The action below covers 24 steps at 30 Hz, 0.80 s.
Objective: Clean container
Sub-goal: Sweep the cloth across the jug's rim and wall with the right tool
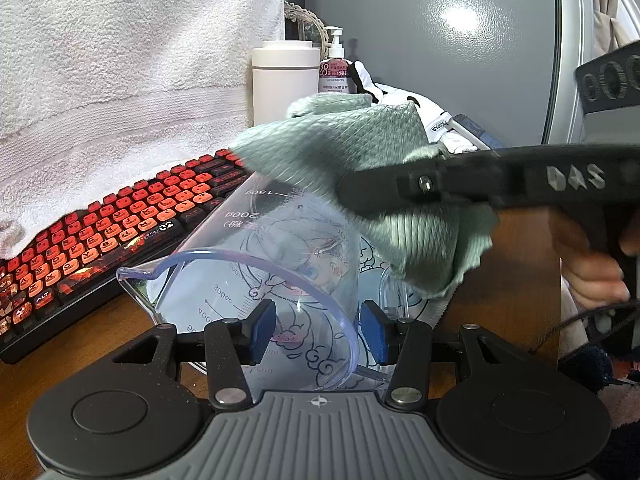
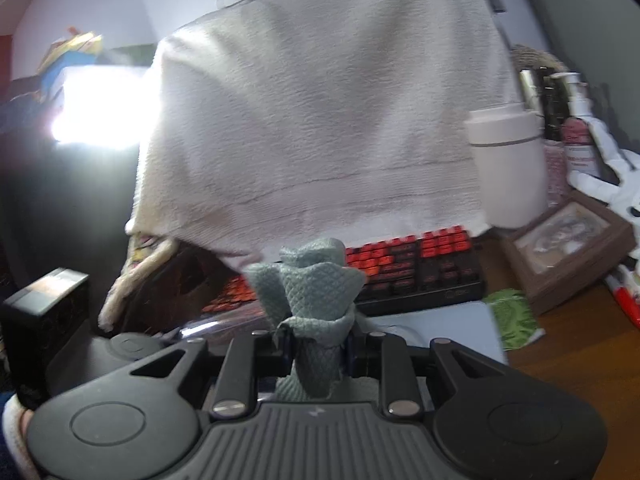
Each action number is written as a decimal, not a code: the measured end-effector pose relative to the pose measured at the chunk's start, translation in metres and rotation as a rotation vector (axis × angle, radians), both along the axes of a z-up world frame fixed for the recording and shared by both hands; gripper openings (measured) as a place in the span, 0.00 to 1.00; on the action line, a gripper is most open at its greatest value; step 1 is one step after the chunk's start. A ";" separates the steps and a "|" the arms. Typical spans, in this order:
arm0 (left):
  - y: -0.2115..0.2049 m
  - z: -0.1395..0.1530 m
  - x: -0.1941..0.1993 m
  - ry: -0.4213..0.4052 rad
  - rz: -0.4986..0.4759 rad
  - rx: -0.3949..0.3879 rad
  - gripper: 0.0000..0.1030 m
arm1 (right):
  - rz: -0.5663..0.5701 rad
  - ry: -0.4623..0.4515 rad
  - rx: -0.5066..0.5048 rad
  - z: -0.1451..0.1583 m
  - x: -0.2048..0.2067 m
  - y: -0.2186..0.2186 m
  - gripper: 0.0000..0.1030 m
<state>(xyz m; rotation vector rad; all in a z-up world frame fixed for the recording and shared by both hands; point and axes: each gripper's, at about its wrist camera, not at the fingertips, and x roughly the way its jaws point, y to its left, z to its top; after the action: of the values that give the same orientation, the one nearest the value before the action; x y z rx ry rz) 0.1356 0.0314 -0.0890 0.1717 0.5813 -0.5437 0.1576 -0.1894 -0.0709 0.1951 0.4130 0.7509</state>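
Ahead of the left fingers (image 1: 264, 326), measuring cup (image 1: 256, 264) and green cloth (image 1: 360, 160) block passage; keyboard (image 1: 120, 224) crowds their left.

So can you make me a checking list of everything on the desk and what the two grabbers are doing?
Surface: brown wooden desk, with a pale blue mat in front of the keyboard.
Job's things: clear measuring cup with a cartoon print, tilted; green cloth draped over its base.
Clutter: red-keyed keyboard, white canister, pump bottle, framed picture, green packet, black box.
Grippers: left gripper fingers straddle the cup's rim, seemingly closed on the wall; right gripper shut on the cloth.
Cables: black cord by the right hand.
Surroundings: white towel hanging behind, grey wall.
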 end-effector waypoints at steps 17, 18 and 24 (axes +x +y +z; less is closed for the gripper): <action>0.000 0.000 -0.001 0.000 0.000 0.000 0.45 | 0.133 -0.084 -0.069 0.005 -0.021 0.016 0.22; 0.001 0.000 0.000 0.000 0.000 0.000 0.45 | 0.115 -0.077 -0.066 0.004 -0.017 0.013 0.23; 0.001 0.000 -0.001 -0.001 0.000 0.001 0.45 | -0.014 -0.022 -0.043 -0.002 0.003 -0.007 0.23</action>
<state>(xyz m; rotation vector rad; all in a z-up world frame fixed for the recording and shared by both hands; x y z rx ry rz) 0.1350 0.0327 -0.0893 0.1726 0.5808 -0.5430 0.1607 -0.1962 -0.0732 0.1493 0.4060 0.7294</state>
